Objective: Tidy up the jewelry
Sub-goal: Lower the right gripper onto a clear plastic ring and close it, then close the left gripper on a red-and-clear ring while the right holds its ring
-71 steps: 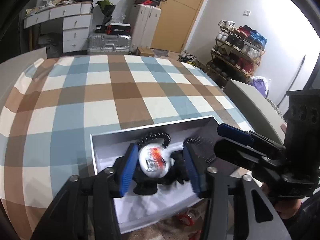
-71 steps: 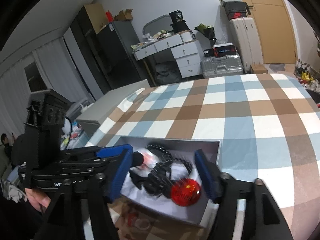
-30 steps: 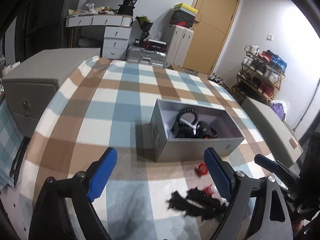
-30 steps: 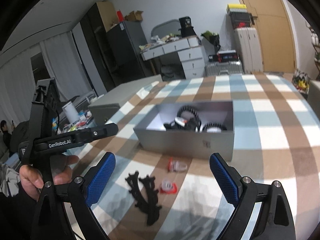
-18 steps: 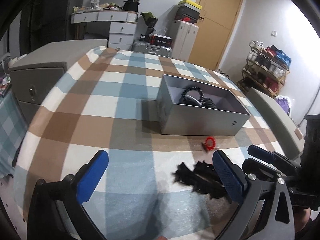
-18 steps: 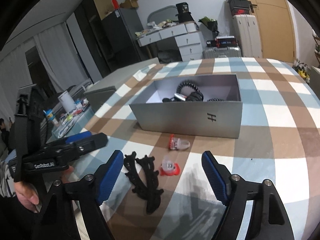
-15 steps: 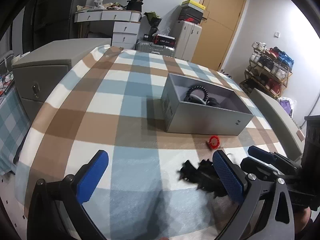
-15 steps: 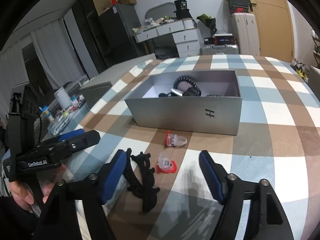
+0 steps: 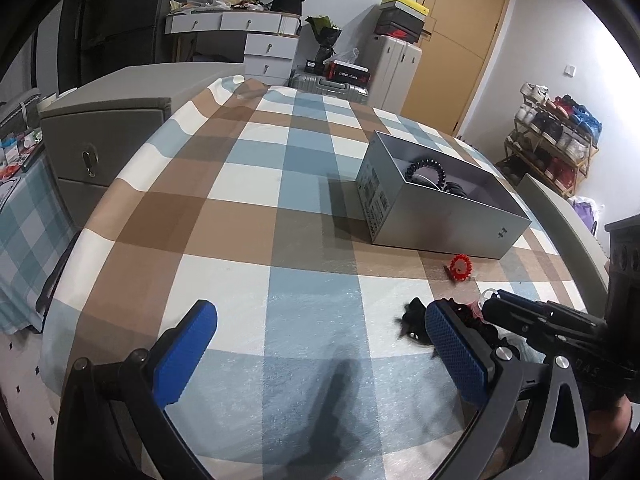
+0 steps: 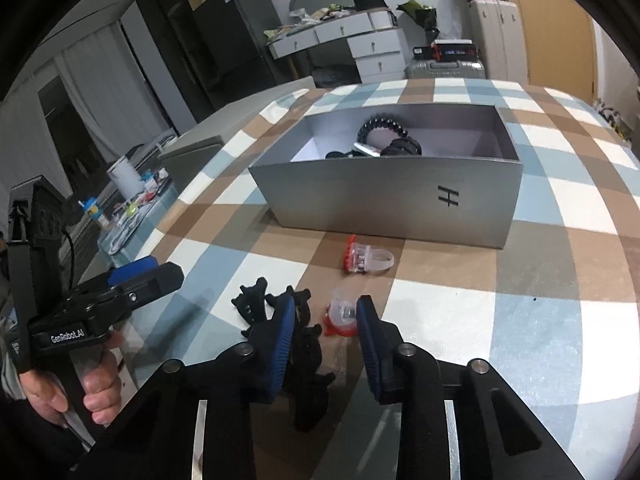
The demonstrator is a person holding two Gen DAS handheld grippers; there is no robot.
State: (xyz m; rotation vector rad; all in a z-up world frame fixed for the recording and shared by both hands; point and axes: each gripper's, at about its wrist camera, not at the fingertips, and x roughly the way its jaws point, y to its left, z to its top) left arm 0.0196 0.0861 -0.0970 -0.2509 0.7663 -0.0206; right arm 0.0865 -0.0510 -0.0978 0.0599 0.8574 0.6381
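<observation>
A grey open box stands on the checked tablecloth and holds a black beaded bracelet and other dark jewelry. In front of it lie a red-topped clear ring, a second red and clear ring and a black spiky hair piece. My right gripper is open, its fingers either side of the second ring, low over the cloth. My left gripper is wide open and empty over bare cloth; the box, a red ring and the hair piece lie to its right.
A grey cabinet stands left of the table. A desk with drawers, suitcases and a shoe rack are behind. A side surface with small items is at the left.
Both grippers pulled back out of the box to the table's near side. The right gripper has then narrowed and dropped around the nearer red ring.
</observation>
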